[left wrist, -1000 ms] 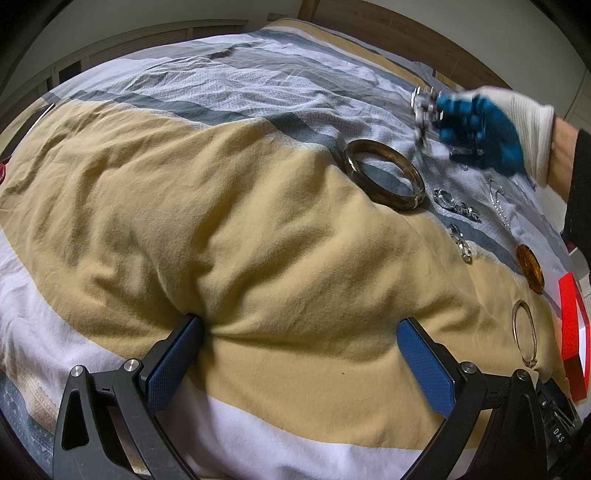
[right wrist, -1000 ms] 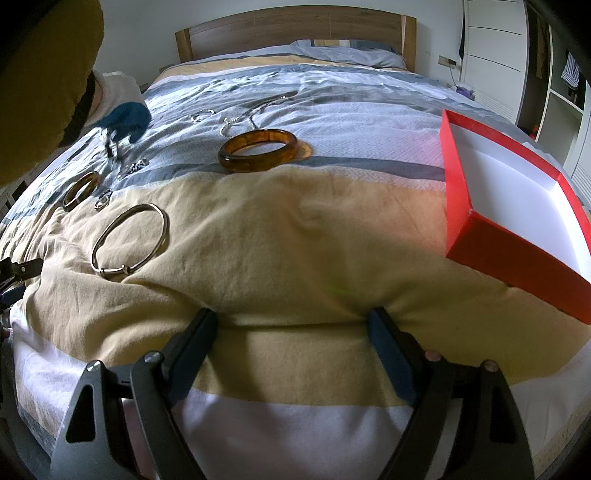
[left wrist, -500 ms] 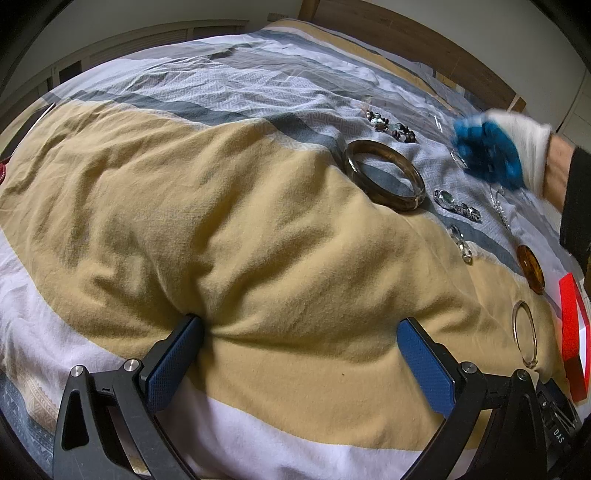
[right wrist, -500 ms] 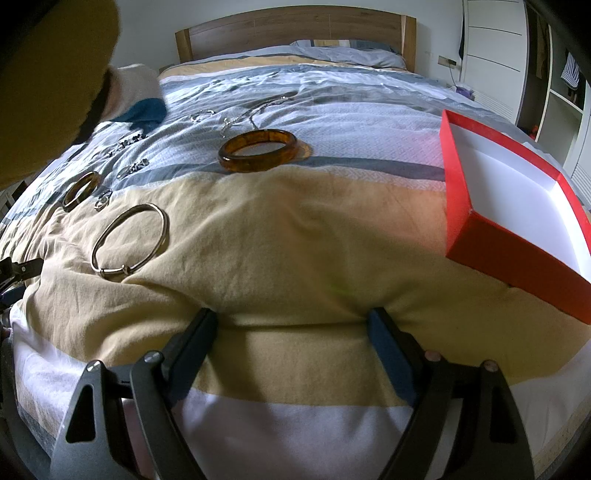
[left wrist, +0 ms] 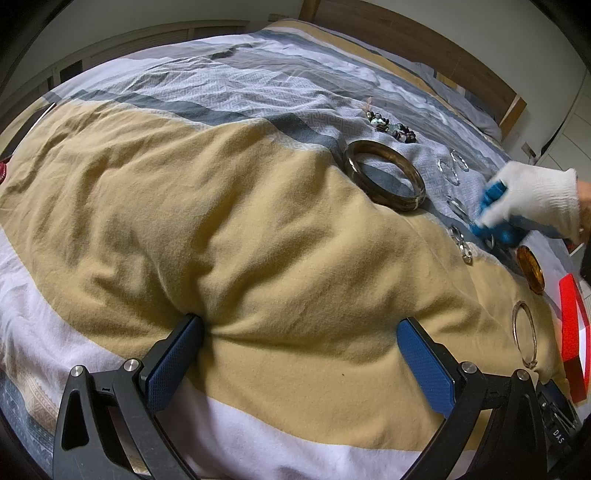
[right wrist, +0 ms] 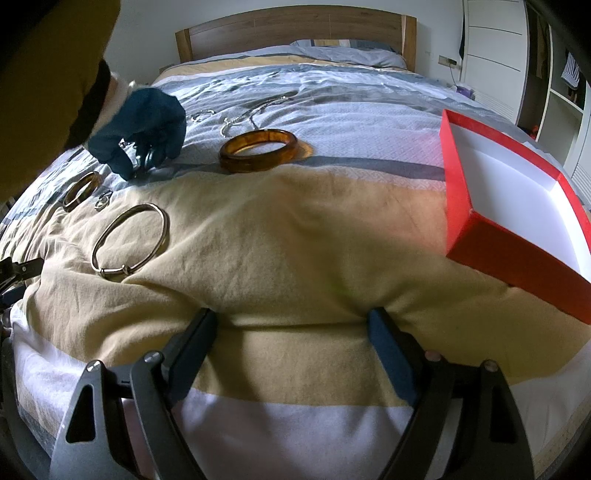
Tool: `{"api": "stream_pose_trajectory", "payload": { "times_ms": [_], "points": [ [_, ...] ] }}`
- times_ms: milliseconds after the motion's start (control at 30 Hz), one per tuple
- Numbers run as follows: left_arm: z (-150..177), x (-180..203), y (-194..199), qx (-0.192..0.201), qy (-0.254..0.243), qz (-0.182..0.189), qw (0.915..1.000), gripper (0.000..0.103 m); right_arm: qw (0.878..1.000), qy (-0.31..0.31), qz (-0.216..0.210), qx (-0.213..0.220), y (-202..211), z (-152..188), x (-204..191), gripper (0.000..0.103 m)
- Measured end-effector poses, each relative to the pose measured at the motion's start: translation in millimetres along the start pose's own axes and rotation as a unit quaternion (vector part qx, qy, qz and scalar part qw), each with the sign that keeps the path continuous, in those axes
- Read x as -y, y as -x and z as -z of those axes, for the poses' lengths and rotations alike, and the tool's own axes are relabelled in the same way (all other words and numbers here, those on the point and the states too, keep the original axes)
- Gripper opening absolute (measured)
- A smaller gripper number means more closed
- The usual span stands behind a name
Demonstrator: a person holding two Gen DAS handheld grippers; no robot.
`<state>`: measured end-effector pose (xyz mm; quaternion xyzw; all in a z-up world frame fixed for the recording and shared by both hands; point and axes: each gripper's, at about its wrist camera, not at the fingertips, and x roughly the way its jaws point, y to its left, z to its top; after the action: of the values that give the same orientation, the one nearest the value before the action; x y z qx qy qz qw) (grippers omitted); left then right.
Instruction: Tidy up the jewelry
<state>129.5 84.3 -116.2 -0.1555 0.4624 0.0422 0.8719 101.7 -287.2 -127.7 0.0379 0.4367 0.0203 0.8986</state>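
Observation:
Jewelry lies spread on a striped bedspread [left wrist: 258, 240]. A dark brown bangle [left wrist: 384, 175] sits beyond my left gripper [left wrist: 299, 354], which rests open on the bedding. A beaded bracelet [left wrist: 391, 127] lies farther back. An amber bangle [right wrist: 258, 149] and a thin silver hoop [right wrist: 129, 240] lie ahead of my right gripper [right wrist: 291, 339], also open and empty. A gloved hand [right wrist: 142, 129] pinches a small silver piece near the brown bangle [right wrist: 81, 190]. A red box [right wrist: 517, 206] with a white inside stands at the right.
A wooden headboard [right wrist: 295, 33] closes the far end of the bed. White cupboards and shelves [right wrist: 517, 55] stand to the right. Thin silver chains [right wrist: 251, 107] lie behind the amber bangle. A sleeve [right wrist: 48, 74] fills the upper left of the right wrist view.
The gloved hand laid the beaded bracelet down behind the brown bangle, then came nearer and lower onto small silver pieces. Both grippers stayed still.

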Motion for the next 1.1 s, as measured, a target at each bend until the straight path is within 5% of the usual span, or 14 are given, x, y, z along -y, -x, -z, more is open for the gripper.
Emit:
{"api": "stream_pose_trajectory", "payload": {
  "times_ms": [1100],
  "points": [
    [-0.3, -1.1, -1.5, 0.0, -0.002, -0.005, 1.0, 0.102, 1.0, 0.0, 0.0, 0.0, 0.0, 0.3, -0.2, 0.084]
  ]
}}
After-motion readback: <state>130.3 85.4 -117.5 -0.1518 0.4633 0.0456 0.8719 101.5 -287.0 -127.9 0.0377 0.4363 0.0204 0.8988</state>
